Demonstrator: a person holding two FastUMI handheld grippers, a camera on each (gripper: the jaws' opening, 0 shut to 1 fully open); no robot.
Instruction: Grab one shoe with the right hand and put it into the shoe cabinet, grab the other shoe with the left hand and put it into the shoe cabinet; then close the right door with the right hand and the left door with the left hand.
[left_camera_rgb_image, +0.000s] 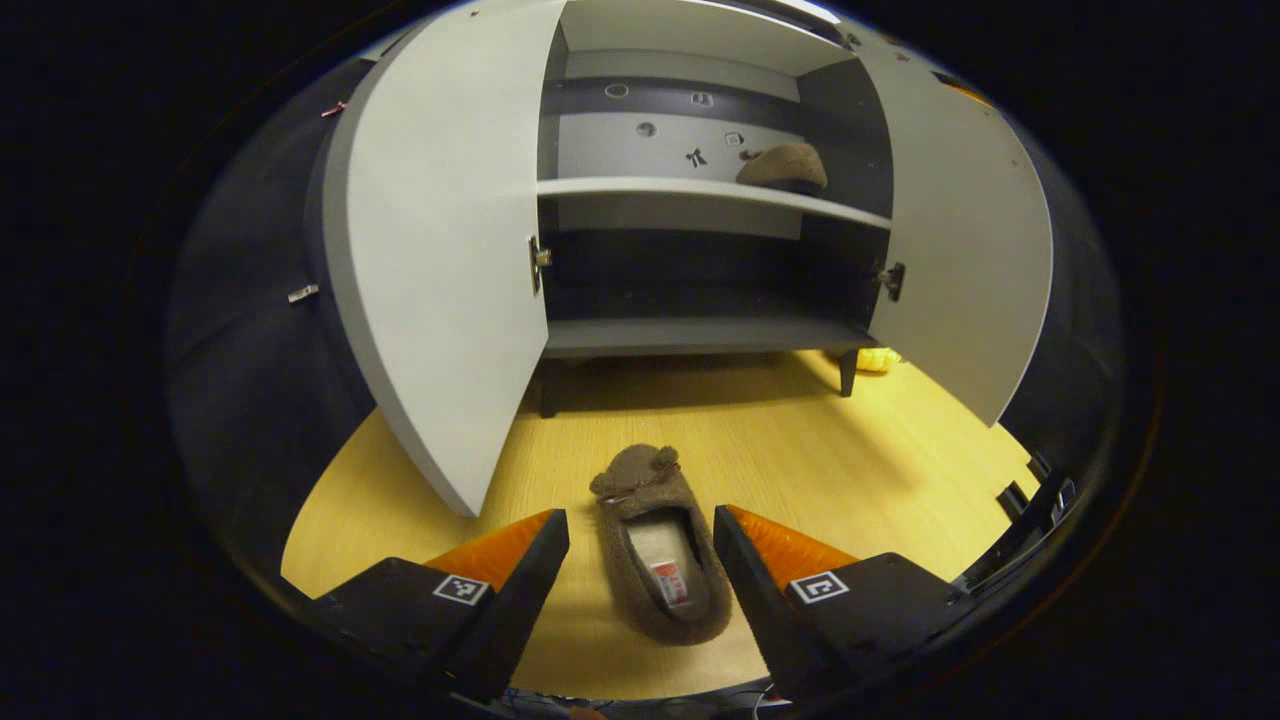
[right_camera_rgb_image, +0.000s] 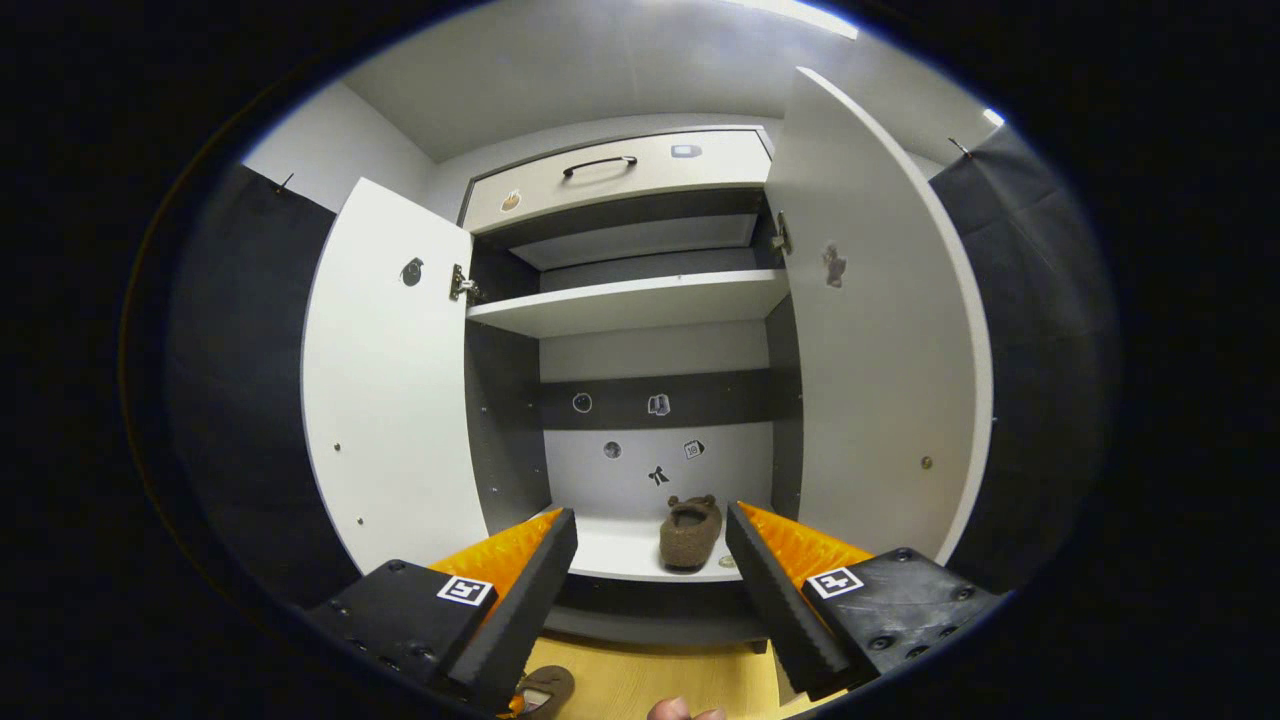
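Observation:
A brown fuzzy slipper (left_camera_rgb_image: 660, 545) lies on the wooden floor, toe toward the shoe cabinet (left_camera_rgb_image: 700, 190). My left gripper (left_camera_rgb_image: 640, 560) stands open with a finger on each side of the slipper's heel end, not pressing on it. The second brown slipper (left_camera_rgb_image: 783, 166) rests on the cabinet's middle shelf, toward the right. In the right gripper view that slipper (right_camera_rgb_image: 690, 533) sits on the shelf just beyond my open right gripper (right_camera_rgb_image: 650, 560), which holds nothing. Both cabinet doors, left (left_camera_rgb_image: 440, 260) and right (left_camera_rgb_image: 960, 250), are swung wide open.
A drawer with a dark handle (right_camera_rgb_image: 598, 164) tops the cabinet. The upper shelf (right_camera_rgb_image: 640, 300) and the bottom shelf (left_camera_rgb_image: 700, 335) are bare. A small yellow object (left_camera_rgb_image: 877, 359) lies on the floor by the cabinet's right leg. Black cloth walls flank the cabinet.

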